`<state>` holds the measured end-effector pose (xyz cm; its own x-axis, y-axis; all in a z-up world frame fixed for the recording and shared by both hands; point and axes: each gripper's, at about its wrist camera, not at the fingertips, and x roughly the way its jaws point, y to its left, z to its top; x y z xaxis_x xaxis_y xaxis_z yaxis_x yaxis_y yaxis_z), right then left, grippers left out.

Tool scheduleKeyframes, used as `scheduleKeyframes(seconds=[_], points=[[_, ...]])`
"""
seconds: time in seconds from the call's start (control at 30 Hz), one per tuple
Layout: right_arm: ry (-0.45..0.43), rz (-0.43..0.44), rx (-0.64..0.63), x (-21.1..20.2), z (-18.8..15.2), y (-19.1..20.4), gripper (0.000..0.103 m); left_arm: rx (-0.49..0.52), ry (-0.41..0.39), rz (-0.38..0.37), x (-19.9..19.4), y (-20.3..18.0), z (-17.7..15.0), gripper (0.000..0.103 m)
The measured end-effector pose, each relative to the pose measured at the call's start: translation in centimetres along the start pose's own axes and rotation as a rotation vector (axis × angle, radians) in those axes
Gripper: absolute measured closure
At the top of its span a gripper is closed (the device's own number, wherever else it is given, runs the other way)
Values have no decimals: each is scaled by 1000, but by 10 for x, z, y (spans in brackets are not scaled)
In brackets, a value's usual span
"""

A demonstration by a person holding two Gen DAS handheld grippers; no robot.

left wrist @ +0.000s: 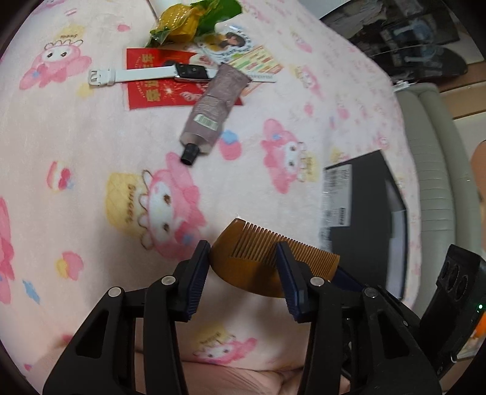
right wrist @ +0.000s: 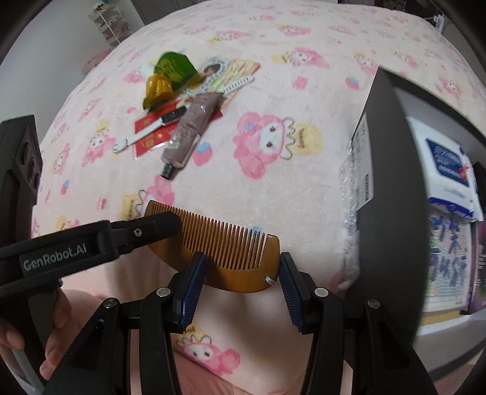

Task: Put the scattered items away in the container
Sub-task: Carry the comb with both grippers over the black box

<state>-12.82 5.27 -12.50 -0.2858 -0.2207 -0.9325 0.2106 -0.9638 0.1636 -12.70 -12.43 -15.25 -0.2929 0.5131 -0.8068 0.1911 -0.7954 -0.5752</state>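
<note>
Item 1: wooden comb (right wrist: 218, 252), brown, fine-toothed, small metal stud near 1 end. It is held above the pink cartoon-print blanket (left wrist: 91, 170), teeth pointing away from both cameras.

Item 2: left gripper (left wrist: 243, 261), black with blue finger pads. In the left wrist view its 2 fingers stand on either side of the comb's near end, and they appear pressed against it; in the right wrist view its fingertip overlaps the comb's left end, so it seems clamped on the comb, though the contact itself is partly hidden.

Item 3: right gripper (right wrist: 241, 267), same make. Its 2 fingers are apart, bracketing the comb's right half; whether the pads touch the wood cannot be told. A hand (right wrist: 45, 340) grips the left gripper's handle at the lower left of the right wrist view.

Item 4: container (right wrist: 391, 194), a dark open box at the right of the blanket, barcode label on its side, a blue-and-white packet (right wrist: 446, 170) inside. It sits beside the comb, not touching it.

Item 5: scattered pile, far side of the blanket, well apart from the comb:
- grey-brown tube (left wrist: 212, 112) with black cap, lying across a red envelope (left wrist: 145, 88);
- white-strapped watch (left wrist: 133, 75), also on the envelope;
- yellow and green wrapped sweet (left wrist: 182, 21);
- printed cards (left wrist: 246, 54), partly under the tube.
</note>
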Motion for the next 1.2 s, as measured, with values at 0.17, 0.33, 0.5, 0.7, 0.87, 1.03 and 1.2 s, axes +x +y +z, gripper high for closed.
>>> scheduleKeyframes(seconds=[0.17, 0.33, 0.5, 0.7, 0.87, 1.03, 1.2], points=[[-49, 10, -6, -31, -4, -3, 57, 24, -36, -22, -14, -21, -17, 61], [-97, 11, -9, -60, -11, -7, 57, 60, -61, -24, -33, -42, -32, 61], [-148, 21, 10, -90, -19, -22, 57, 118, -79, -28, -43, -75, -41, 61], [-216, 22, 54, -125, -28, -51, 57, 188, -75, -46, -40, -118, -52, 61], [-241, 18, 101, -140, -37, -83, 57, 230, -44, -58, -26, -152, -58, 61], [-274, 8, 149, -155, -44, -117, 57, 293, -23, -68, -13, -194, -64, 61], [-310, -19, 193, -172, -51, -153, 57, 363, -4, -83, 4, -242, -65, 61]])
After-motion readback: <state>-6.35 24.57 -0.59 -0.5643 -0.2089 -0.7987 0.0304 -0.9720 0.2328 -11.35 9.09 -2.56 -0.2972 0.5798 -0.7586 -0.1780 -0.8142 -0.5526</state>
